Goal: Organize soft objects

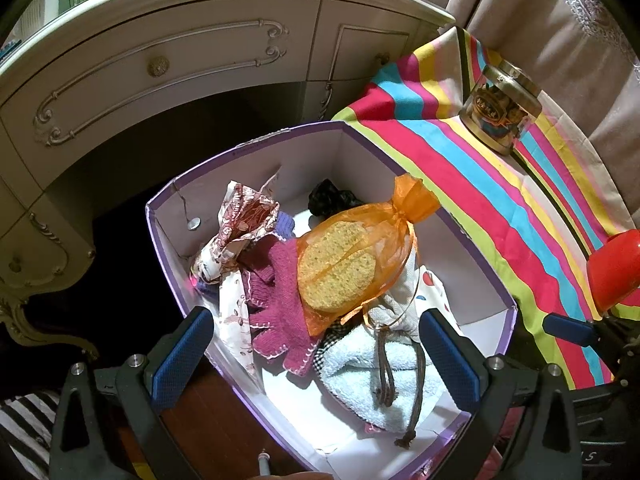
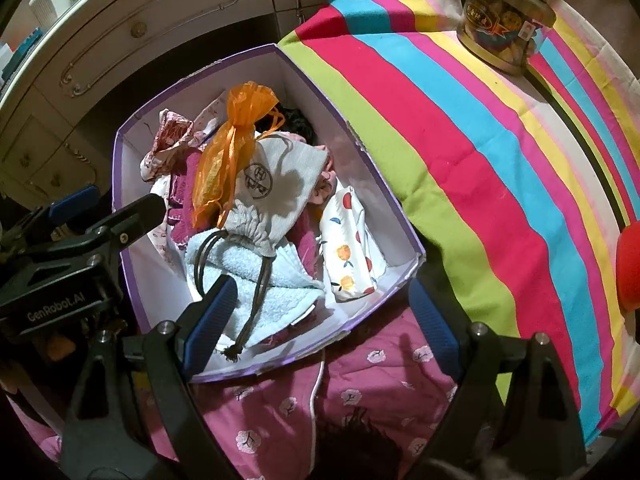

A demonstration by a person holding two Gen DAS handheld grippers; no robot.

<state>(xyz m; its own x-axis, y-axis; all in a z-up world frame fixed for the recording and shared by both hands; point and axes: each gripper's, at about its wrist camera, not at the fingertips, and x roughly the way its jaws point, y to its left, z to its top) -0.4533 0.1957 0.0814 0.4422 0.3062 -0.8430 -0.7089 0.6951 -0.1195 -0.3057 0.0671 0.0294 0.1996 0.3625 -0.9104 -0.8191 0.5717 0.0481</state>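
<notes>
Your left tongs (image 1: 316,356) are spread wide with nothing between the blue pads, hanging over the near end of the purple-edged box (image 1: 256,142). Your right tongs (image 2: 320,316) are spread just as wide, also holding nothing, poised over the box's near corner (image 2: 416,258).

The soft things all lie inside that box. Straight ahead of your left tongs is the orange mesh pouch (image 1: 360,256), sheer and shiny, tied shut at a ruffled neck that points away from you; a yellow, porous sponge (image 1: 336,268) shows through it. The pouch rests on top of the pile, overlapping a magenta knitted piece (image 1: 280,308) with pale stitching along its edge, just ahead of your left pad. Beneath the pouch sits a pale grey drawstring bag (image 2: 276,184) with a round stamped logo, its gathered neck turned toward you and its brown cords (image 2: 256,280) trailing over a fluffy light-blue towel (image 1: 360,384) that lies right between your left pads. Farther in, on the left side, is a crumpled white cloth with a reddish-brown print (image 1: 244,220); at the far end, something black (image 1: 332,196), too dark to tell. Ahead of your right tongs, against the box's right wall, lies a white fabric with a fruit print (image 2: 352,248).

To the right of the box spreads a striped cloth (image 2: 480,140), with a clear jar (image 2: 504,24) under a metal lid standing on it, well apart.
</notes>
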